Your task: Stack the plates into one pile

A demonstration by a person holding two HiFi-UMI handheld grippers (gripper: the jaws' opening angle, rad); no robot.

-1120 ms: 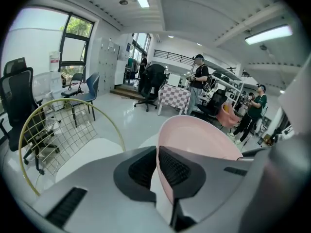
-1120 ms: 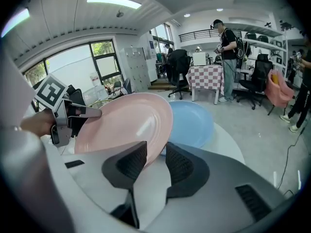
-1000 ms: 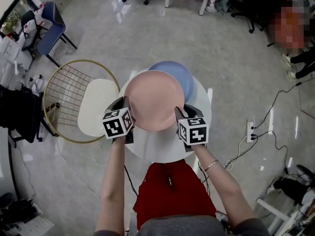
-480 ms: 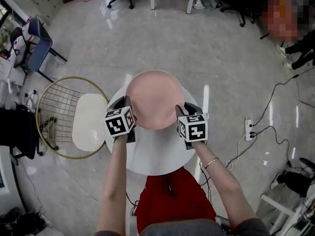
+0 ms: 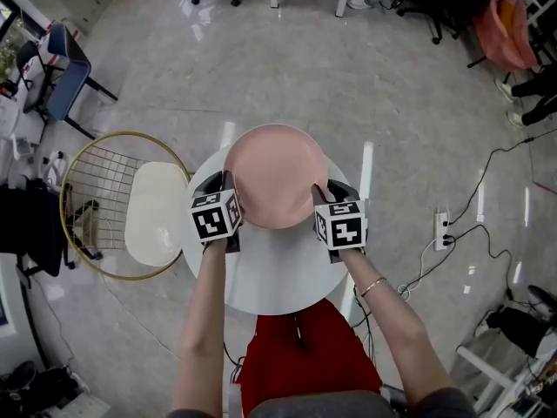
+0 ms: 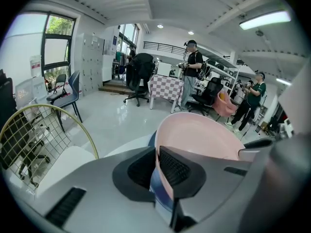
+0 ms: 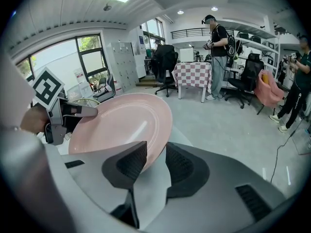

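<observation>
Pink plate [image 5: 274,175] hangs over the round white counter [image 5: 278,275], its left rim pinched by the left claw [image 5: 224,190], its right rim by the right claw [image 5: 325,192]. Blue plate [image 6: 151,140] peeks out underneath. Best lowered level and centred, both claws letting go together.

The plate [image 5: 275,174] is plain salmon pink, and under its rim the left gripper view shows a strip of blue, which looks like a second plate [image 6: 159,191] though little of it can be seen. Both the left gripper [image 6: 158,164] and the right gripper [image 7: 155,161] are grey with black ribbed pads and carry black-and-white square markers. The table [image 5: 287,277] is white, the chair [image 5: 157,212] gold wire with a cream seat, and the floor [image 5: 365,85] glossy pale grey.
</observation>
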